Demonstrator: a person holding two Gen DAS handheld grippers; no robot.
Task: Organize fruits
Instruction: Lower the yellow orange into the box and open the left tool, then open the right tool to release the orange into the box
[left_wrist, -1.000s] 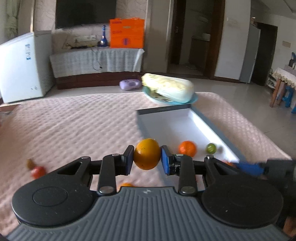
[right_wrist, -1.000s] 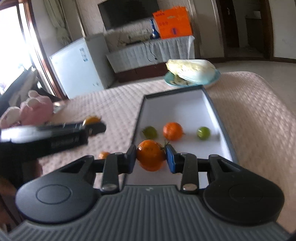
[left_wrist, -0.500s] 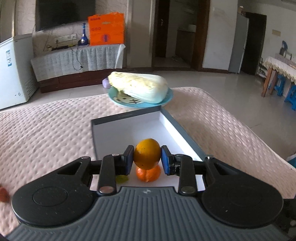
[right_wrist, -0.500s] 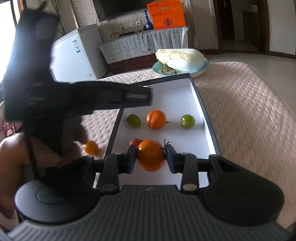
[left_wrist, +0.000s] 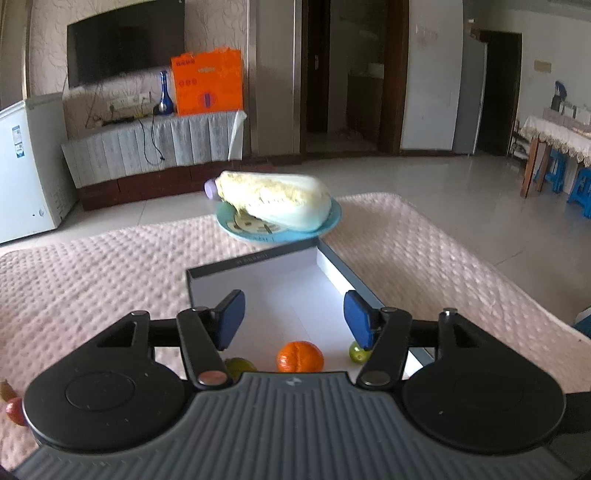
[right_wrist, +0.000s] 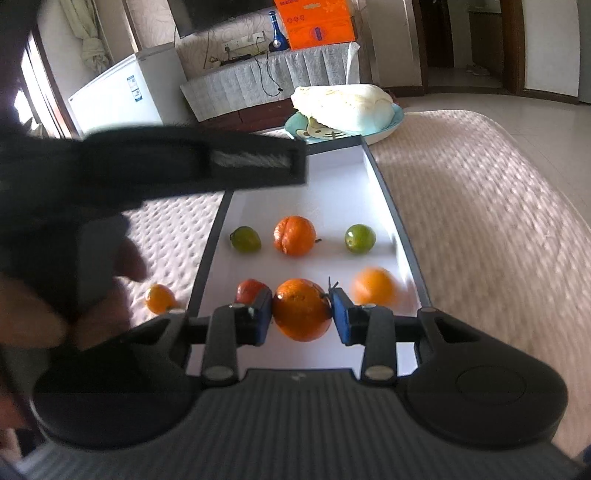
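One red fruit (right_wrist: 248, 290) half-hidden behind right tool (right_wrist: 301, 312).

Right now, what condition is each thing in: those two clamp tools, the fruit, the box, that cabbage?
left gripper: open, holding nothing.
right gripper: shut on an orange, above the tray.
tray: open-topped, on the pink quilt.
blurred orange: in the tray, looks in motion.
ribbed orange: resting in the tray between two green fruits.
red fruit: in the tray.
small orange: outside, on the quilt.
cabbage: lying on a blue plate.
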